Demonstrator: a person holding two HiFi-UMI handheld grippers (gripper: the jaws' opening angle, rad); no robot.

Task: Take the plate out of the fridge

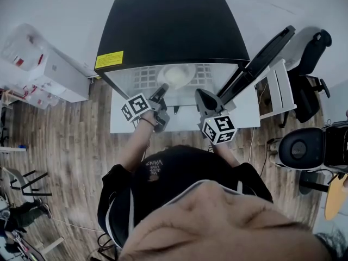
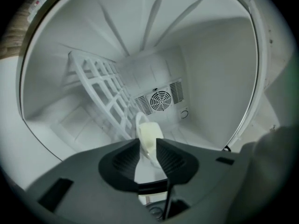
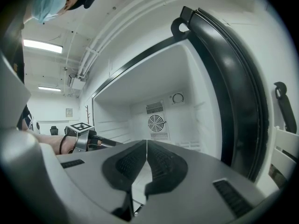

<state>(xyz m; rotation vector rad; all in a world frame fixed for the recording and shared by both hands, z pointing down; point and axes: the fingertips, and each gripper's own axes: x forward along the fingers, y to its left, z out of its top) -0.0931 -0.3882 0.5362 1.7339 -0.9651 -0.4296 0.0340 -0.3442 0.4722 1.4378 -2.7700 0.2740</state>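
Left claw grips the rim of the cream plate on the wire shelf inside the open fridge, my right claw shut and empty alongside, so next I'd judge a level, steady pull outward.

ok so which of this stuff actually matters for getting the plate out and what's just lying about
In the job:
plate, rim between the left gripper's jaws
wire shelf under it
open fridge

Lying about:
office chair
white boxes
right gripper, shut and empty

Cream plate, black fridge, white rack
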